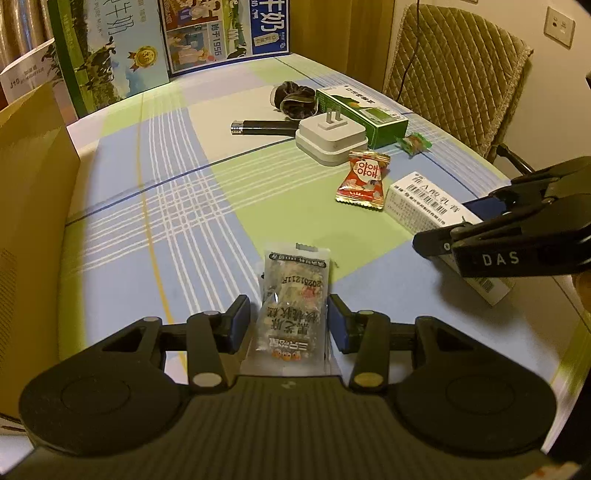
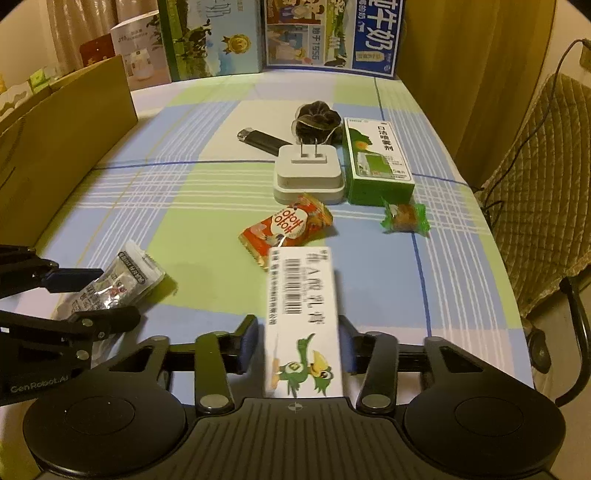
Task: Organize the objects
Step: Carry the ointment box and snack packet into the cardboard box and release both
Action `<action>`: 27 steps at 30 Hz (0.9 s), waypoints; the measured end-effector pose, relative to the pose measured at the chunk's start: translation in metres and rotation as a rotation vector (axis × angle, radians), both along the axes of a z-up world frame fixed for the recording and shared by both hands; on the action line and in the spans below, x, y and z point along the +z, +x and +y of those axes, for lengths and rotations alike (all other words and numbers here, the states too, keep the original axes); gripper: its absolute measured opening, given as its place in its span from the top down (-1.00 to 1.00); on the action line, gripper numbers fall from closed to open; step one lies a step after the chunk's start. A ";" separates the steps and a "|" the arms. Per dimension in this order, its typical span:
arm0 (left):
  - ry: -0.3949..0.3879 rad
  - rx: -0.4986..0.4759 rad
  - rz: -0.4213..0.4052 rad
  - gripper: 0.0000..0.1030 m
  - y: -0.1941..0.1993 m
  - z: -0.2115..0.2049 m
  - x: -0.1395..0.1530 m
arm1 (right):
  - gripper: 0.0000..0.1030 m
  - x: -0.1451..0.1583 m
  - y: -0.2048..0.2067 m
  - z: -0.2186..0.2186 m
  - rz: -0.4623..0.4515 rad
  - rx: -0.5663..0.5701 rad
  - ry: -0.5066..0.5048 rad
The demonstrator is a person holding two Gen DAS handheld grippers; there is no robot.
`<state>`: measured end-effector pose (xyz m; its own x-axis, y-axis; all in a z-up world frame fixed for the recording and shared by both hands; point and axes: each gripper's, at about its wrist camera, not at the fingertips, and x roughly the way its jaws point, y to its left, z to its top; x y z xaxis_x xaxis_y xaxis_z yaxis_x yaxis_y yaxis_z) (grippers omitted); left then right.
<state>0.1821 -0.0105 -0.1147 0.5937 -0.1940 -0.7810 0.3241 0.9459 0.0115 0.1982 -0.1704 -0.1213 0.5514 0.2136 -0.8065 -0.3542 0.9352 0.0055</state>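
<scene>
The left gripper [image 1: 290,325] was clenched on a clear snack packet [image 1: 293,302], which stood between its two blue-padded fingers [image 1: 239,325] and projected forward above the tabletop [image 1: 177,206]. The right gripper [image 2: 297,343] grasped a long white carton [image 2: 301,314] printed with a barcode and a green cartoon bird; the carton ran forward between the fingers, its far end raised over the cloth.

Just beyond the far end of the carton lay a red snack packet [image 2: 286,229]. Ahead and to the right of the right gripper lay a green-wrapped candy [image 2: 404,218]. Farther forward sat a white plug adapter [image 2: 308,173], prongs upward, with a green box [image 2: 376,162] just beside it on the right. Behind the adapter lay a black lighter [image 2: 262,139] and a dark scrunchie [image 2: 317,116].

A brown cardboard box [image 1: 33,206] stood to the left of the left gripper. Milk cartons [image 2: 332,33] stood upright at the far edge of the tabletop. A padded chair [image 1: 454,74] stood to the right.
</scene>
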 end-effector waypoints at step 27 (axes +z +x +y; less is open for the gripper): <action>-0.039 0.094 0.031 0.39 -0.028 0.007 0.022 | 0.32 0.022 -0.027 0.007 -0.016 -0.018 0.090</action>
<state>0.1538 -0.0031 -0.0925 0.5859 -0.1695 -0.7924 0.2338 0.9716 -0.0350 0.1708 -0.1636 -0.0991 0.5682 0.2748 -0.7757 -0.3376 0.9375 0.0848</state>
